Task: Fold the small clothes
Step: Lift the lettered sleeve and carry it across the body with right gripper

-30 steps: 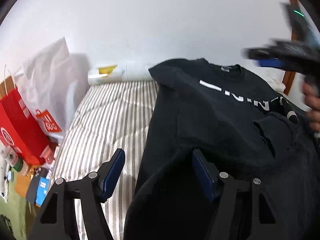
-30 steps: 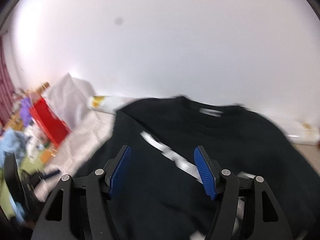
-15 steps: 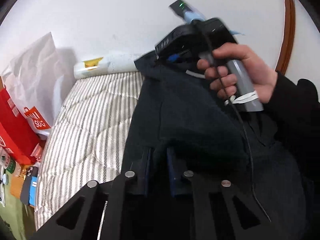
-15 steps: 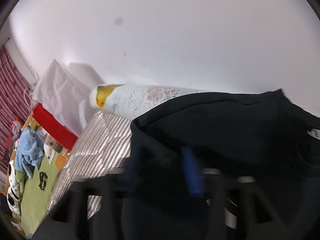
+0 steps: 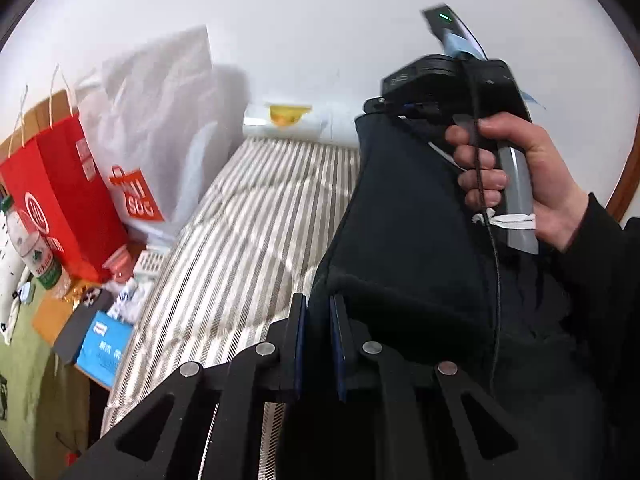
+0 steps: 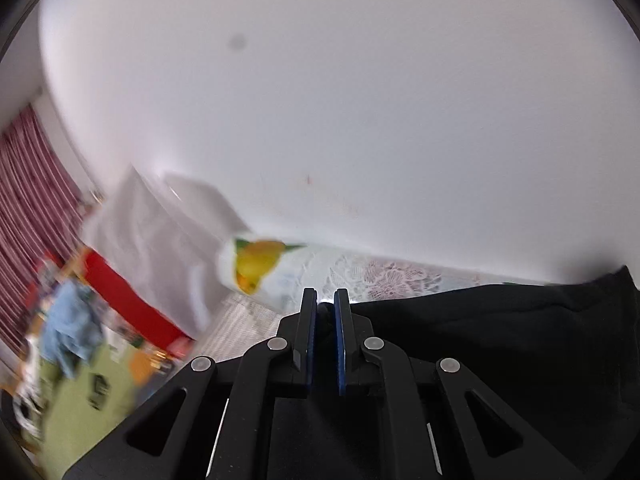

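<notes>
Both tongs clamp a black sweatshirt over a striped bed.

Left wrist view: the left tongs (image 5: 318,320), nearly closed, pinch a folded edge of the black sweatshirt (image 5: 404,240), which lies along the right side of the striped bed (image 5: 248,216); the person's right hand (image 5: 516,168) grips the right tongs' handle at the garment's far corner. A red bag (image 5: 64,200) stands to the left. Right wrist view: the right tongs (image 6: 325,312), having just closed, squeeze dark sweatshirt (image 6: 500,332) fabric near a floral roll (image 6: 320,268) against the wall.
</notes>
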`<state>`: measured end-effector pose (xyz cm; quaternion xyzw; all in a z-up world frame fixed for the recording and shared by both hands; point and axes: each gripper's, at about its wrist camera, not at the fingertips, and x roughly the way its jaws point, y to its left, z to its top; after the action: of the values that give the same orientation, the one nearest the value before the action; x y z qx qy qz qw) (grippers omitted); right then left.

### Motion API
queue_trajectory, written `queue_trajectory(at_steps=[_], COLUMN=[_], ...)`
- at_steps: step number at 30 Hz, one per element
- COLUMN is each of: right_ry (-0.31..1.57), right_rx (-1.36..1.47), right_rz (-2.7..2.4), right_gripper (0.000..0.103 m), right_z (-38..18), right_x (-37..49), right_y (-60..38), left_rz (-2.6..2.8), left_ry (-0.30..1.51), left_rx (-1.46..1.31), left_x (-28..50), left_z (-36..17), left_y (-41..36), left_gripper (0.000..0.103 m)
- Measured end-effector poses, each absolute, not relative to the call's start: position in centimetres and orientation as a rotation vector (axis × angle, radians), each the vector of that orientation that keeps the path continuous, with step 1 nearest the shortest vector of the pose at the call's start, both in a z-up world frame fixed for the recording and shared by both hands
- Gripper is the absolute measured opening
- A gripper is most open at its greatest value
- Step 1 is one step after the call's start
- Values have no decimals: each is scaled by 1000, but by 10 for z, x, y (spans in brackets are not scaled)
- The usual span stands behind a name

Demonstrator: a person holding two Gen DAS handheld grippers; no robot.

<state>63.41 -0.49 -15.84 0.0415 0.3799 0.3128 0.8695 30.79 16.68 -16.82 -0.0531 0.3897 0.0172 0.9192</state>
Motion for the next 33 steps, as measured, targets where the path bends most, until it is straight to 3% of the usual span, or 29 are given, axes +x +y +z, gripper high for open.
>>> queue_trajectory(at_steps=[5,7,9,11,15,19,28,33], right_ry=[838,864,856,807,772,758,758,769], right_rx=[16,50,74,55,16,14,-141,-173], right_rz=[633,652,656,629,578,521,378,398], right_gripper=[12,24,46,50,54,63,68,69], right_z=[-172,-162,-148,-133,-118,-114,-153,-163], right_x=[634,630,618,596,549,501,422,409], right_y=[6,-2,-19,-43,-93,-149,-194,-188], left_rz=[62,59,50,40,-20,-75,-27,-14], left_ry=[814,831,846,856,812,713,818,861], left_rx=[-73,-81,-96,-126,-228,-262,-164,-127], left_x=[310,311,312,312,304,292,310,316], left_z=[-169,-169,-169,-169,-157,-142,-165,-173], left_y=[162,162,163,167,173,170,152,149], left_gripper=[16,20,26,29,38,55,55,62])
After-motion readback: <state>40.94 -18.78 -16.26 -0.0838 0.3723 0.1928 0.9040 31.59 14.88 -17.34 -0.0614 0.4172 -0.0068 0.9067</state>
